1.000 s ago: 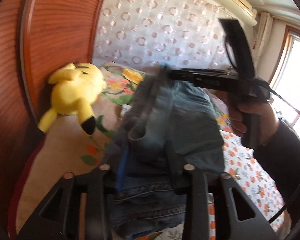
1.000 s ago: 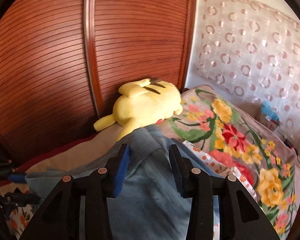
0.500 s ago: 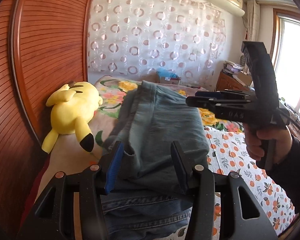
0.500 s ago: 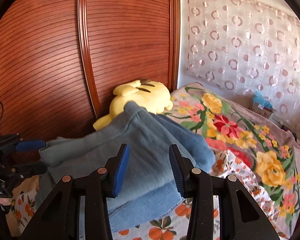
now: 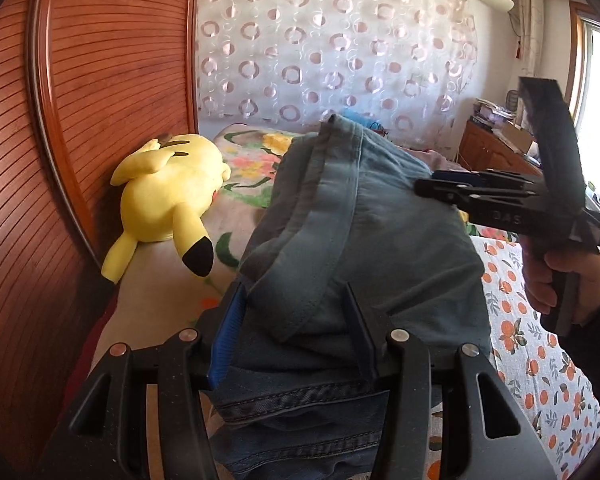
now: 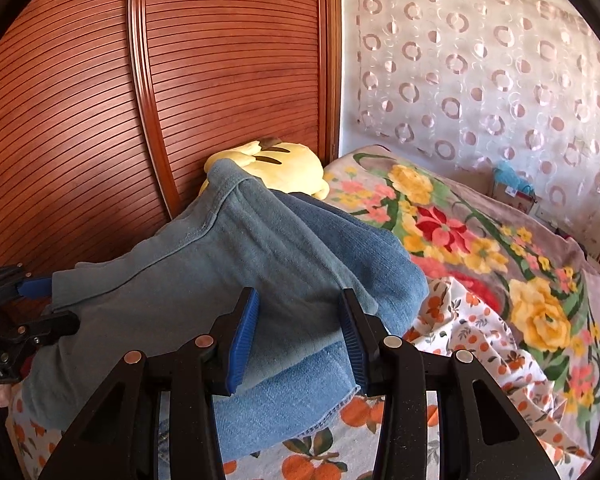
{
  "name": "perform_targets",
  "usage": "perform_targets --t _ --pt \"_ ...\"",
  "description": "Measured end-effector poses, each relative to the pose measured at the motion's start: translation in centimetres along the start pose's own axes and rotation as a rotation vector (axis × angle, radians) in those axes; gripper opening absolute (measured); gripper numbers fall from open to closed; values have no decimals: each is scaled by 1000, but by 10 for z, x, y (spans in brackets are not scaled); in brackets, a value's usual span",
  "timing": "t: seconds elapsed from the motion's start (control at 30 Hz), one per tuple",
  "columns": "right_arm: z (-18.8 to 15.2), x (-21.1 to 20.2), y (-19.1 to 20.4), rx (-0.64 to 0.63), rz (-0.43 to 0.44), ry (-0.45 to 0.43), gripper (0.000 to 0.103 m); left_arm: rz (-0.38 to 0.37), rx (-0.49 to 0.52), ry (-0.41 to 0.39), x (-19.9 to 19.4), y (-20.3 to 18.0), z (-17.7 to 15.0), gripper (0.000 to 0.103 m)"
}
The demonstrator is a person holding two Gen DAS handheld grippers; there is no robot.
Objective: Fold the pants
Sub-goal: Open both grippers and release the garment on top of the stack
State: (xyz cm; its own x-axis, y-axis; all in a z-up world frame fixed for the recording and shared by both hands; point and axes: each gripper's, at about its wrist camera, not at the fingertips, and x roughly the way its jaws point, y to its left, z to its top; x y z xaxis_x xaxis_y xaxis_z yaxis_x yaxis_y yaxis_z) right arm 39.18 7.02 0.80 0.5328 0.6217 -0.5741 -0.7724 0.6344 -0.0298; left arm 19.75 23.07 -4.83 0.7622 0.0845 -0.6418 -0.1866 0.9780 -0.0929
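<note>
Blue denim pants (image 5: 360, 240) lie folded over on the bed, with a corner of the fold raised toward the far side. My left gripper (image 5: 294, 292) is at their near-left edge. Its jaws stand apart and the cloth lies loosely between them, leaving the blue left pad (image 5: 226, 340) mostly bare. The right wrist view shows the pants (image 6: 220, 280) bunched and filling the gap of my right gripper (image 6: 300, 296), with both pads against the cloth. My left gripper (image 6: 48, 306) straddles the cloth's edge there. A hand (image 5: 556, 280) holds the right gripper (image 5: 418, 186).
A yellow plush toy (image 5: 168, 196) lies against the ribbed wooden headboard (image 5: 80, 120) beyond the pants. The orange-print sheet (image 6: 460, 320) and a flowered blanket (image 6: 460, 240) cover the bed to the right. A circle-patterned curtain (image 5: 340, 40) hangs behind, and a wooden dresser (image 5: 496, 152) stands far right.
The lifted fold of the pants has come down onto the lower layers. My left jaws have widened off the cloth. Both grippers have sunk a little with the pants.
</note>
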Motion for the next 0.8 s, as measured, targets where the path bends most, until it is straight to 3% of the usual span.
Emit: perform_targets --t 0.43,0.5,0.57,0.8 --pt "-39 -71 12 61 -39 -64 43 0 65 -88 -47 -34 3 51" --pt "-49 -87 16 70 -52 -72 43 -10 77 -101 -54 -41 4 58" --pt "-59 -103 19 78 -67 -80 45 -36 86 -127 -64 -51 3 73" --pt "-93 -168 26 123 -129 -113 51 -92 127 -180 -85 -88 4 88"
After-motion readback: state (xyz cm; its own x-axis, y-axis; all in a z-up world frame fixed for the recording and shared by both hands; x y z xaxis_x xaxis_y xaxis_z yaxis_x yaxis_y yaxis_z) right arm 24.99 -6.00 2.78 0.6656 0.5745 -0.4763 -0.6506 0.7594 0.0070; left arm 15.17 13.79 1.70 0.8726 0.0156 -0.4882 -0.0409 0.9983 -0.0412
